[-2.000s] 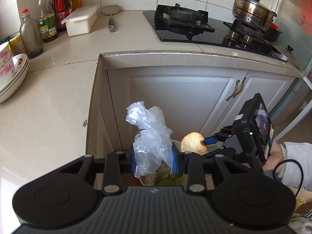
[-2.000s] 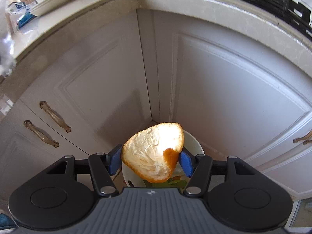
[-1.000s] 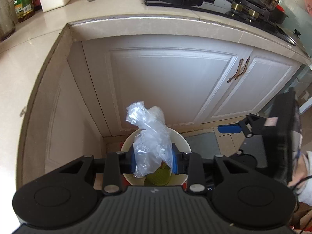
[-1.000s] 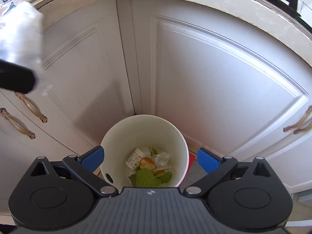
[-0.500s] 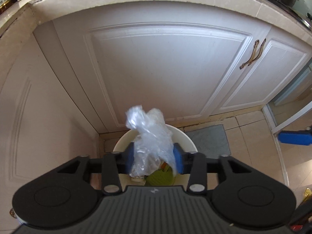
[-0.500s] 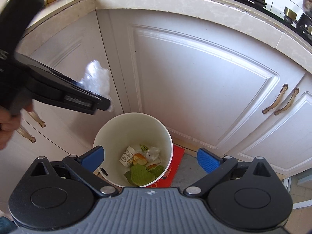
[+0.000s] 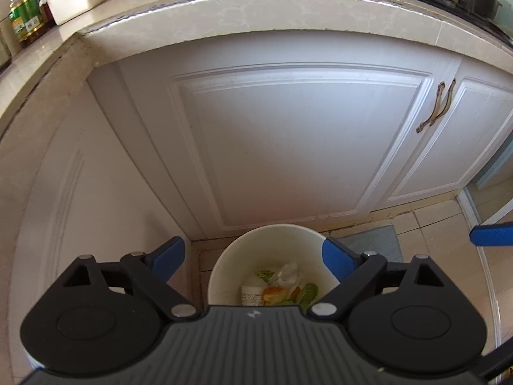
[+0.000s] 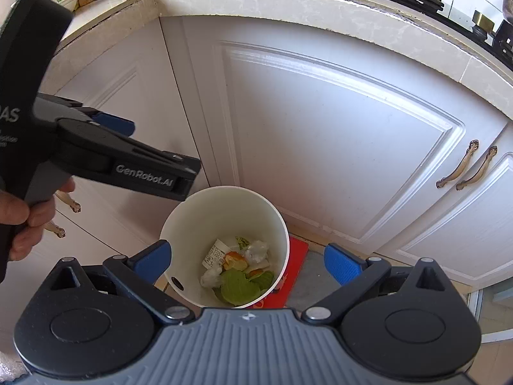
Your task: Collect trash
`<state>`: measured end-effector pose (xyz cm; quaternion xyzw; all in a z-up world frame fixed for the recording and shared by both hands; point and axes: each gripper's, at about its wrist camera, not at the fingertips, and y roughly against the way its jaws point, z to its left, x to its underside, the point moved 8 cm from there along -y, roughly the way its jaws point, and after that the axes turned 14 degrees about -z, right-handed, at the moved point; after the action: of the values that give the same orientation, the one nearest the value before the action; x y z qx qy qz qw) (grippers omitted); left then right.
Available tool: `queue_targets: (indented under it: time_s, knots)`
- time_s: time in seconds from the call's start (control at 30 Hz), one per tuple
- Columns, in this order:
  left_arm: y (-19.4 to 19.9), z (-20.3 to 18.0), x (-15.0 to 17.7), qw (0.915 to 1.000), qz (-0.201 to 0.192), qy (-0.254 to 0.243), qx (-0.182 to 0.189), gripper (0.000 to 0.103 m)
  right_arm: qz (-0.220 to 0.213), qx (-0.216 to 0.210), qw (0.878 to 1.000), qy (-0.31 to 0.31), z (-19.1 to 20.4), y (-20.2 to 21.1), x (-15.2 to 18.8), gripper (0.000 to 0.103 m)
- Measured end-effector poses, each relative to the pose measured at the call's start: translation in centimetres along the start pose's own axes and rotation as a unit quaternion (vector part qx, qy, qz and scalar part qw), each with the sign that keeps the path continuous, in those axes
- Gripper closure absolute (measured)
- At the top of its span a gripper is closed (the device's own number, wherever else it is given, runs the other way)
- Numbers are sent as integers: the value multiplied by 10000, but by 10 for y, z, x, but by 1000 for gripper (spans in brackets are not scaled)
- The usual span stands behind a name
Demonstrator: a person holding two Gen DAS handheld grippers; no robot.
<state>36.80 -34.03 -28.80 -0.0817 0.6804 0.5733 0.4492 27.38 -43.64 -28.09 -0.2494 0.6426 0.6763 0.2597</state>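
While both tools gape empty over the bin (image 8: 224, 205), left tool (image 7: 253, 258) opening, right tool (image 8: 247, 261) view alone shows a hand (image 8: 22, 221)

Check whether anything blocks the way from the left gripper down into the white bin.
Nothing visible does. The left gripper, its jaws opening with nothing between them, hangs over the white bin, whose mouth is uncovered; scraps and crumpled plastic lie at the bottom.

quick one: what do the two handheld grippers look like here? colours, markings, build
Both match: the left gripper and the right gripper have black linkage arms with silver pivot bolts, round black side housings, a ribbed grey top plate with a small white logo, and blue ridged pads. Seen from the right wrist view, the left one's black finger reads "GenRobot.AI" in white.
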Motion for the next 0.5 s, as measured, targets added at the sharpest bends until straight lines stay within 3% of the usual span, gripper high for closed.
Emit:
queue_targets:
  time_s: [0.2, 0.4, 0.5]
  knots:
    - [33, 12, 4, 9997, 172, 52, -174, 10, 306, 171, 9992, -202, 3, 3, -3, 0]
    - [67, 30, 16, 9950, 771, 262, -572, 10, 619, 666, 9943, -548, -2, 16, -6, 0]
    - [82, 35, 18, 9930, 913, 506, -549, 10, 639, 790, 9920, -751, 0, 28, -10, 0]
